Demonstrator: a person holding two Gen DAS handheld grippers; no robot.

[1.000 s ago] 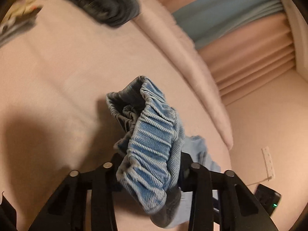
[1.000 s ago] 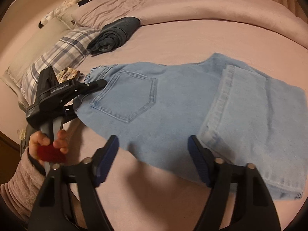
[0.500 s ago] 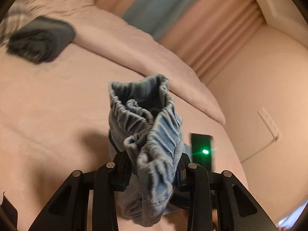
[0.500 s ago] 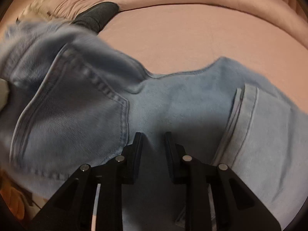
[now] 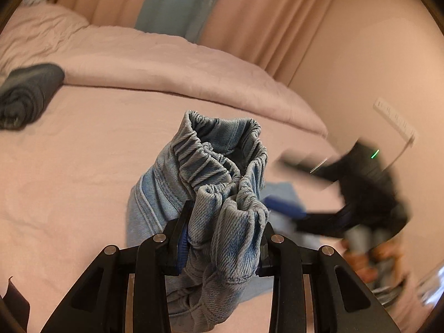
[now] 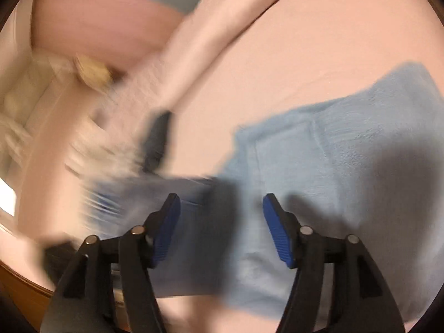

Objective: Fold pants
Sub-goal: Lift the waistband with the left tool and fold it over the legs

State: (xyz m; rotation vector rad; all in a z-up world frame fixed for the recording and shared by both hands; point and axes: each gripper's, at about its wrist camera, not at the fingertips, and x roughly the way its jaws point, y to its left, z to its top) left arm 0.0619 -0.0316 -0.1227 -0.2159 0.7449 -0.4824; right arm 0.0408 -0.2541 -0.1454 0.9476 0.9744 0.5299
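Note:
Light blue denim pants lie spread on the pink bed. Their gathered elastic waistband is bunched between the jaws of my left gripper, which is shut on it and holds it lifted above the sheet. In the right wrist view, blurred by motion, my right gripper hovers over the pants with its blue pads wide apart, the jaws opening and no cloth pinched between them. The right gripper also shows as a dark blur at the right of the left wrist view, with the person's hand below it.
A rolled dark garment lies at the far left of the bed. A pink duvet is heaped along the back, with curtains behind. A wall with a socket strip is at the right. Pillows show blurred.
My left gripper lifted and rolled with the waistband still pinched. My right gripper closed down on the pants, then opened wide and swung sideways off them.

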